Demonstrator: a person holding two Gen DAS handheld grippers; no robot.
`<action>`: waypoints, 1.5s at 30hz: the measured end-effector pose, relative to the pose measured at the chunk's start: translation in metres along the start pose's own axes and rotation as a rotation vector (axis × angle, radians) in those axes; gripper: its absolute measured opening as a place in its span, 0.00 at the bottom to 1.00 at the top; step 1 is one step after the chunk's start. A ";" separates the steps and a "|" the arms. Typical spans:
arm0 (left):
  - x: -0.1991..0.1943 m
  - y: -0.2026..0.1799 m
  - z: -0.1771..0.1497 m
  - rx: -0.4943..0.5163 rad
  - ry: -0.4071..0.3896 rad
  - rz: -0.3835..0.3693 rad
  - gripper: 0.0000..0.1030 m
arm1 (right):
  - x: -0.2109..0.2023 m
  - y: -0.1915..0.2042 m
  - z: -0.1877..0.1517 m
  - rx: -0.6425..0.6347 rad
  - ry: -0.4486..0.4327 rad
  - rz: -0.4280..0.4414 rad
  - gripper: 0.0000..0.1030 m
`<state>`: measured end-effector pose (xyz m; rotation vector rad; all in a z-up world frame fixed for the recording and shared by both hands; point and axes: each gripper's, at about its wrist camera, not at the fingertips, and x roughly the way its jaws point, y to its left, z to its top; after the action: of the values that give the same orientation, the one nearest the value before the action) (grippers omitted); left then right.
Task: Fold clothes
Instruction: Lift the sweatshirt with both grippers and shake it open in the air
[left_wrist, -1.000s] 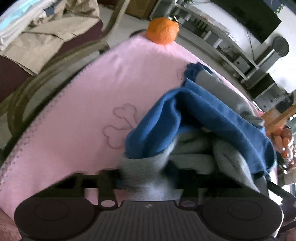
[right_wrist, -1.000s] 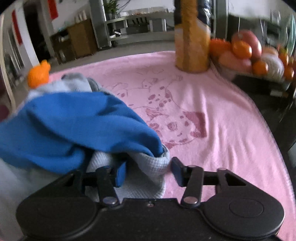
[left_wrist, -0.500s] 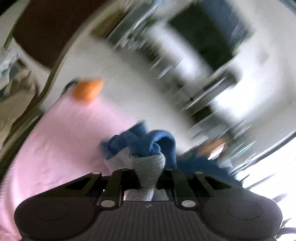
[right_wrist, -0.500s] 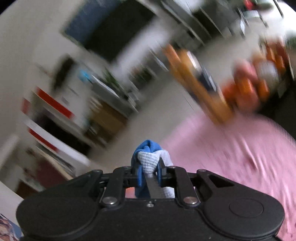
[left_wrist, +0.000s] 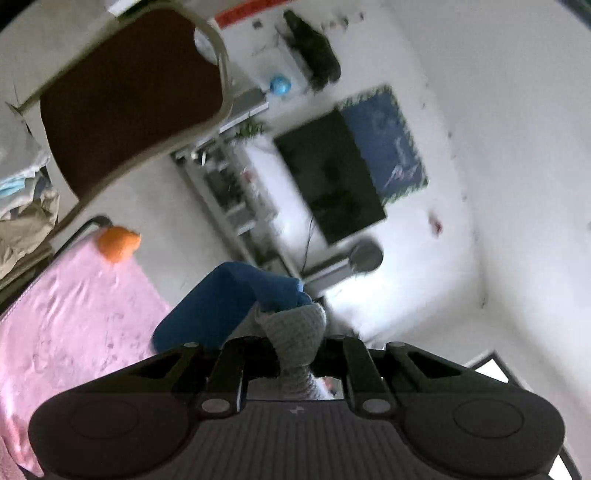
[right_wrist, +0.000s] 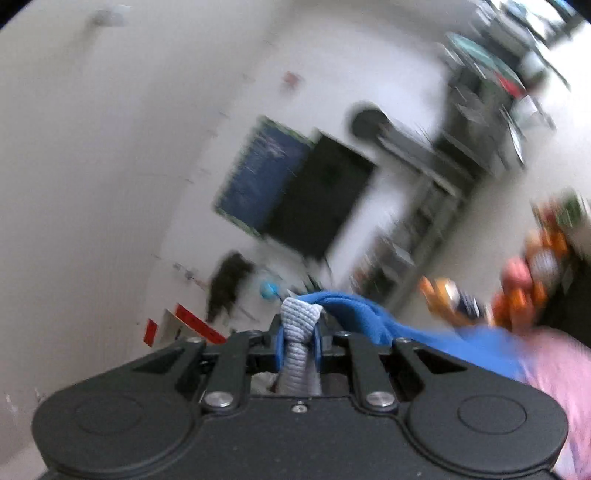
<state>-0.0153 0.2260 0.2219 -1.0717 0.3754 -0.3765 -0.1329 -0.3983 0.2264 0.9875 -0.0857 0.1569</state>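
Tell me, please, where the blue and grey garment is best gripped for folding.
Grip it by the grey ribbed edge, one bunch per gripper. The left gripper and right gripper each pinch the blue and grey garment there from the near side; that thick knit bunches firmly, letting the blue body hang free.

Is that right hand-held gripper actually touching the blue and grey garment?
Touching. The right wrist view shows the right hand-held gripper shut on the garment's grey ribbed edge, with the blue fabric trailing off to the side.

Left gripper (left_wrist: 295, 350) and right gripper (right_wrist: 298, 341) both raised, pointing roughly level, jaws clamped tight on bunched garment (left_wrist: 295, 325) fabric.
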 end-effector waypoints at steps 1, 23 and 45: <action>0.000 0.004 0.003 -0.024 0.000 -0.003 0.12 | -0.010 0.007 0.005 -0.010 -0.028 0.024 0.14; 0.167 0.091 -0.007 0.223 0.144 0.468 0.13 | 0.187 -0.141 -0.057 -0.097 0.247 -0.354 0.15; 0.190 0.222 -0.088 0.276 0.254 0.697 0.13 | 0.168 -0.262 -0.179 -0.176 0.498 -0.652 0.14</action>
<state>0.1348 0.1637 -0.0362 -0.5702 0.8633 0.0642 0.0774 -0.3746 -0.0635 0.7356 0.6636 -0.2039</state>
